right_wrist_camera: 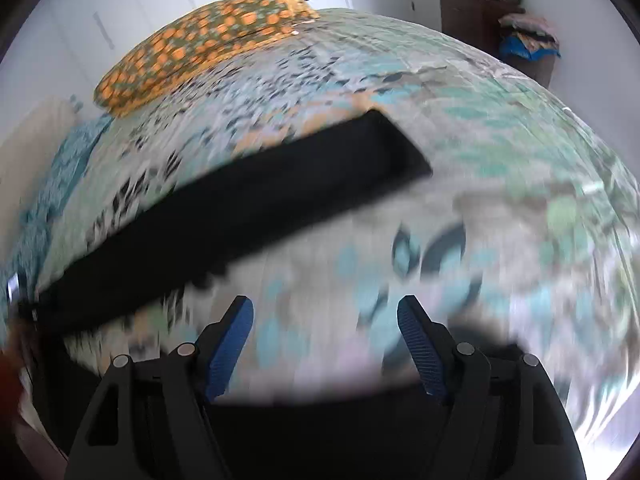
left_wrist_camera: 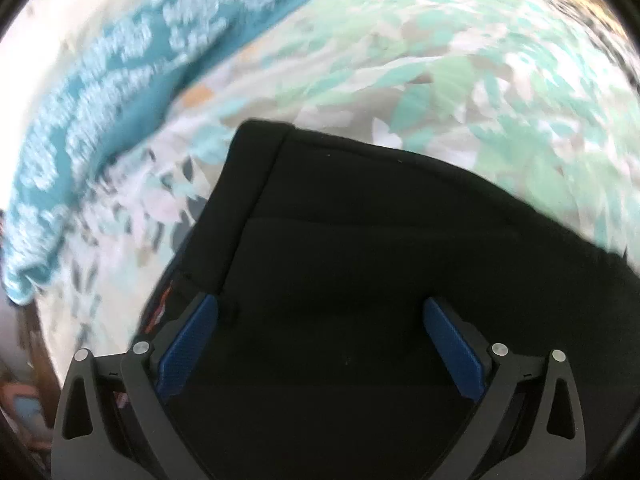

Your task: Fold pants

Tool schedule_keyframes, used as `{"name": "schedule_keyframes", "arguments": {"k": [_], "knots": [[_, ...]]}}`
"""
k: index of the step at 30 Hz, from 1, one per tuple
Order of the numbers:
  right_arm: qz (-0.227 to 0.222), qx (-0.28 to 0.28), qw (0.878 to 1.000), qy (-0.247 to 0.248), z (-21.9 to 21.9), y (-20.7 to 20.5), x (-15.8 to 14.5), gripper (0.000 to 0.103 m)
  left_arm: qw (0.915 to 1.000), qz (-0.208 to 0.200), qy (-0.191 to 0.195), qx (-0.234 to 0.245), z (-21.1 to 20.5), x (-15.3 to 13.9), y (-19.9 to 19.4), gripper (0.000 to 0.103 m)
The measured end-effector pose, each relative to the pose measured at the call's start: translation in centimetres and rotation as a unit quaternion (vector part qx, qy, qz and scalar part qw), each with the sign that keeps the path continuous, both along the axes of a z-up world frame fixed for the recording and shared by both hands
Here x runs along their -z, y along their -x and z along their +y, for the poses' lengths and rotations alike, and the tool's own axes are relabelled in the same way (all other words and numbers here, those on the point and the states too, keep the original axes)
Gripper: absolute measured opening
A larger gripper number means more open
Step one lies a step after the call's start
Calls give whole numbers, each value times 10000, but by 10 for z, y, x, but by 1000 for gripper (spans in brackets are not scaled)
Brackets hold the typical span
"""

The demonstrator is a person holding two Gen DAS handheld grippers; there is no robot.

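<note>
1. Bed (right_wrist_camera: 500, 128) w/ leaf-print sheet; orange-spotted pillow (right_wrist_camera: 200, 44) at far left.
2. Black pants (right_wrist_camera: 248, 216) lie flat on sheet, a long strip.
3. Left gripper (left_wrist_camera: 320, 344) jaws apart, over pants (left_wrist_camera: 360, 260).
4. Right gripper (right_wrist_camera: 325, 344) jaws apart, nothing between, pants to its left.

bedspread (right_wrist_camera: 500, 240) smeared by blur; pants (left_wrist_camera: 360, 280) perhaps cut off below.

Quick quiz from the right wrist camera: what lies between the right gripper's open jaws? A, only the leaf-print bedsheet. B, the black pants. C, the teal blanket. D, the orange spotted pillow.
A: the right gripper frames only the leaf-print bedsheet, with the black pants lying further up the bed.
</note>
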State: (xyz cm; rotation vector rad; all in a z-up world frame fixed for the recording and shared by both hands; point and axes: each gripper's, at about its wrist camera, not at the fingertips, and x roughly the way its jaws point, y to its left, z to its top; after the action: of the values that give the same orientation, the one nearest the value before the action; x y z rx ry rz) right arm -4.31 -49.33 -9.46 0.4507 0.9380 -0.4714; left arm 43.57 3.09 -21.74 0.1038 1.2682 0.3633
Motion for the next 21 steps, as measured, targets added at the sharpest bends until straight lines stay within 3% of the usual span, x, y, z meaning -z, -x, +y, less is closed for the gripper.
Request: {"name": "schedule_keyframes", "arguments": {"k": [3, 5, 7, 8, 10, 11, 15, 18, 21], "knots": [[62, -144, 9999, -27, 15, 5, 6, 75, 9998, 61, 50, 162, -4, -10, 8, 102], [10, -313, 9994, 117, 19, -7, 4, 75, 9986, -68, 145, 513, -13, -23, 28, 102], [6, -482, 9986, 202, 27, -17, 4, 75, 9921, -275, 319, 1184, -31, -34, 56, 102], [-17, -567, 9982, 206, 32, -21, 5, 75, 9864, -285, 181, 1606, -42, -32, 70, 103], [-38, -714, 9974, 90, 45, -26, 9, 75, 9724, -144, -584, 2255, -59, -11, 91, 102], [-31, -791, 9969, 30, 52, -28, 11, 75, 9723, -261, -499, 2268, -54, -6, 97, 102], [8, -1135, 9935, 117, 81, -24, 4, 75, 9915, -115, 398, 1232, -15, -24, 92, 102], [135, -1247, 9917, 267, 102, -17, -2, 81, 9897, -332, 649, 1230, -1, -44, 116, 102], [205, -1372, 9903, -15, 128, -12, 1, 81, 9860, -272, 738, 1473, -6, -55, 159, 102]]}}
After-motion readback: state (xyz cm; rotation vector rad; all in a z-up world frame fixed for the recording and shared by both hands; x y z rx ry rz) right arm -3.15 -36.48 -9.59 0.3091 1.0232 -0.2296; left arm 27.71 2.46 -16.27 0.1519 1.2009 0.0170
